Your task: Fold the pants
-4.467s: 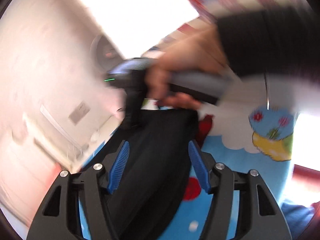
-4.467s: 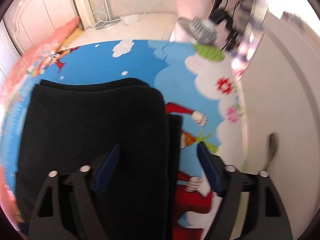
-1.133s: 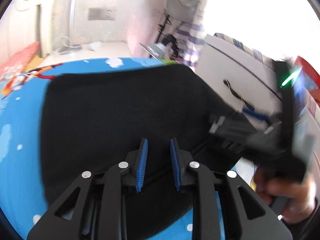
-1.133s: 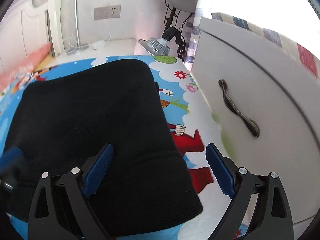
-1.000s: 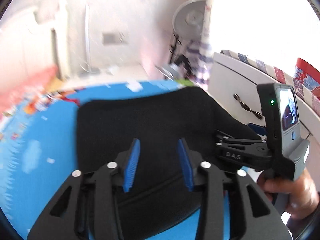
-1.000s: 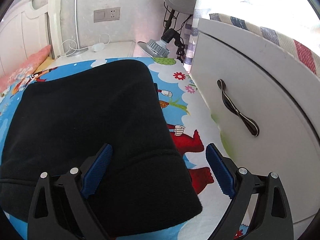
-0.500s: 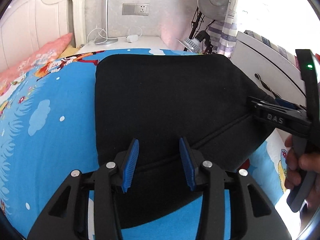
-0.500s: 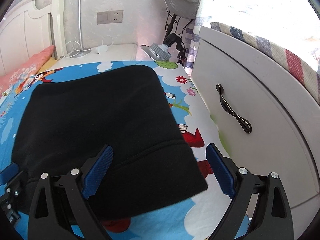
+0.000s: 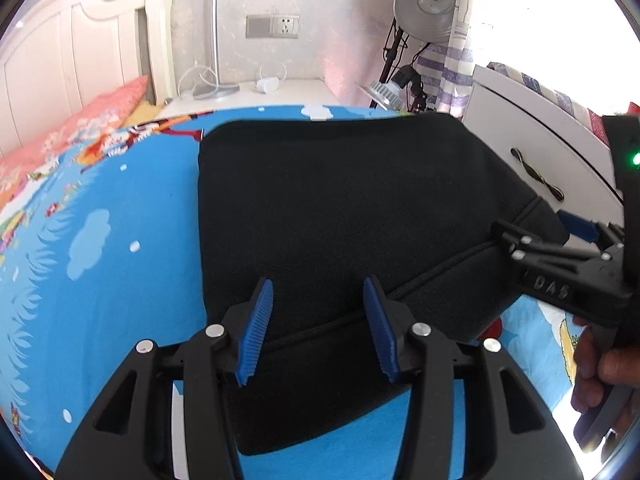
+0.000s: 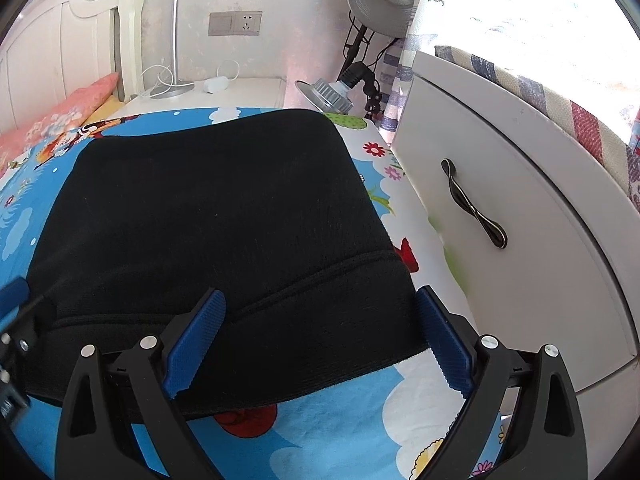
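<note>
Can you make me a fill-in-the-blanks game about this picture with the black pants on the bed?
1. The folded pants are the colour ____.
2. The pants lie on a cartoon bedsheet that is mostly ____.
3. The drawer beside the bed is ____, with a dark handle.
4. The right gripper has its jaws ____, wider than the left gripper, whose jaws are opening.

Missing words: black; blue; white; open
</note>
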Demonstrator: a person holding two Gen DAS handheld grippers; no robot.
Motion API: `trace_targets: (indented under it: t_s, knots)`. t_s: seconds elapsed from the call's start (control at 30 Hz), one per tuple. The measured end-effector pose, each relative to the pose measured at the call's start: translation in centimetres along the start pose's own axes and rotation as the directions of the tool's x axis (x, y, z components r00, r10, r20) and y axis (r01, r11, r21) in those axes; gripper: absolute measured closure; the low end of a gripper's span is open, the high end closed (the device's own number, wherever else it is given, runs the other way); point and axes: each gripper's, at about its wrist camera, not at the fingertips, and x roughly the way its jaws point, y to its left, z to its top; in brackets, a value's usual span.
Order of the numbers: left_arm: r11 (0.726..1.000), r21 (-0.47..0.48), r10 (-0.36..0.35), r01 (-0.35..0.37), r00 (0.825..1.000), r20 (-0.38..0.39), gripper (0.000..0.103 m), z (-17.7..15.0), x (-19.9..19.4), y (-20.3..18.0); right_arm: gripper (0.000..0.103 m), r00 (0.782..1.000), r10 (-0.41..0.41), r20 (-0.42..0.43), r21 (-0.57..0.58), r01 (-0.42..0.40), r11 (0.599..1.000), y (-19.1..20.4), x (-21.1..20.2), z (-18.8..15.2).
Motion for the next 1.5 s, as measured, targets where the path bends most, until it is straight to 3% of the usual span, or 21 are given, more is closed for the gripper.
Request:
trace_targets:
  t_s: [0.1, 0.13, 0.17, 0.27, 0.33, 0.37, 0.43, 0.47, 0.53, 0.63, 0.83, 1.03, 1.23, 1.33, 1.4, 1.5]
  knots:
    - [0.999, 0.003, -0.048, 0.048, 0.998, 0.027, 0.054, 2.5, -0.3, -0.4, 0.012, 1.0, 0.001, -0.004, 0.001, -0.001, 1.0, 0.0, 0.0, -0.1]
    - [0.998, 0.017, -0.059, 0.058, 0.998, 0.039, 0.048, 4.0, -0.1, -0.9, 0.012, 1.0, 0.003, -0.007, 0.002, -0.003, 1.0, 0.0, 0.0, -0.1]
    - [0.996, 0.044, -0.076, 0.075, 0.996, 0.04, 0.04, 5.3, 0.1, -1.6, 0.012, 1.0, 0.006, -0.011, 0.005, -0.006, 1.0, -0.1, 0.1, 0.0]
    - [0.98, 0.165, -0.128, 0.115, 0.989, 0.073, 0.039, 10.1, 2.0, -4.2, 0.012, 1.0, 0.014, -0.018, 0.01, -0.014, 1.0, -0.3, 0.2, -0.1]
    - [0.949, 0.242, -0.205, 0.201, 0.979, -0.008, 0.04, 13.1, 5.2, -6.8, 0.011, 1.0, 0.013, -0.021, 0.012, -0.013, 1.0, -0.3, 0.3, -0.1]
    - [0.943, 0.261, -0.207, 0.206, 0.978, -0.026, 0.04, 14.0, 6.4, -7.8, 0.011, 1.0, 0.014, -0.022, 0.013, -0.013, 1.0, -0.3, 0.3, -0.1]
    - [0.917, 0.335, -0.2, 0.218, 0.976, -0.089, 0.04, 15.6, 9.9, -10.5, 0.011, 1.0, 0.016, -0.023, 0.016, -0.015, 1.0, -0.3, 0.4, -0.1]
    - [0.911, 0.349, -0.187, 0.22, 0.974, -0.128, 0.045, 16.2, 11.8, -11.6, 0.011, 1.0, 0.016, -0.021, 0.016, -0.016, 1.0, -0.4, 0.5, -0.1]
    - [0.909, 0.366, -0.144, 0.199, 0.974, -0.172, 0.051, 16.8, 14.8, -13.1, 0.011, 1.0, 0.013, -0.018, 0.015, -0.012, 1.0, -0.3, 0.5, -0.1]
    - [0.903, 0.377, -0.131, 0.208, 0.967, -0.219, 0.05, 17.2, 17.5, -14.5, 0.011, 1.0, 0.022, -0.02, 0.026, -0.022, 0.999, -0.5, 0.7, -0.2]
    - [0.914, 0.352, -0.128, 0.201, 0.967, -0.219, 0.043, 16.9, 17.9, -14.0, 0.006, 0.998, 0.046, -0.033, 0.051, -0.045, 0.998, -0.9, 1.0, -0.4]
    - [0.937, 0.29, -0.171, 0.196, 0.979, -0.112, 0.044, 15.7, 11.4, -11.7, 0.005, 0.998, 0.059, -0.039, 0.062, -0.056, 0.996, -1.1, 1.2, -0.4]
    - [0.964, 0.217, -0.142, 0.151, 0.988, -0.057, 0.039, 10.3, 5.6, -7.3, 0.005, 0.998, 0.058, -0.037, 0.061, -0.056, 0.997, -1.1, 1.1, -0.4]
    - [0.978, 0.177, -0.102, 0.114, 0.992, -0.075, 0.038, 7.2, 4.1, -5.0, 0.005, 0.998, 0.05, -0.039, 0.057, -0.047, 0.997, -1.0, 1.1, -0.3]
    - [0.976, 0.199, -0.068, 0.089, 0.992, -0.109, 0.036, 4.9, 3.8, -4.2, 0.005, 0.998, 0.047, -0.04, 0.055, -0.045, 0.997, -1.0, 1.2, -0.2]
    - [0.982, 0.163, -0.074, 0.093, 0.99, -0.119, 0.029, 2.9, 3.2, -2.9, 0.005, 0.998, 0.038, -0.042, 0.05, -0.036, 0.998, -0.9, 1.0, -0.3]
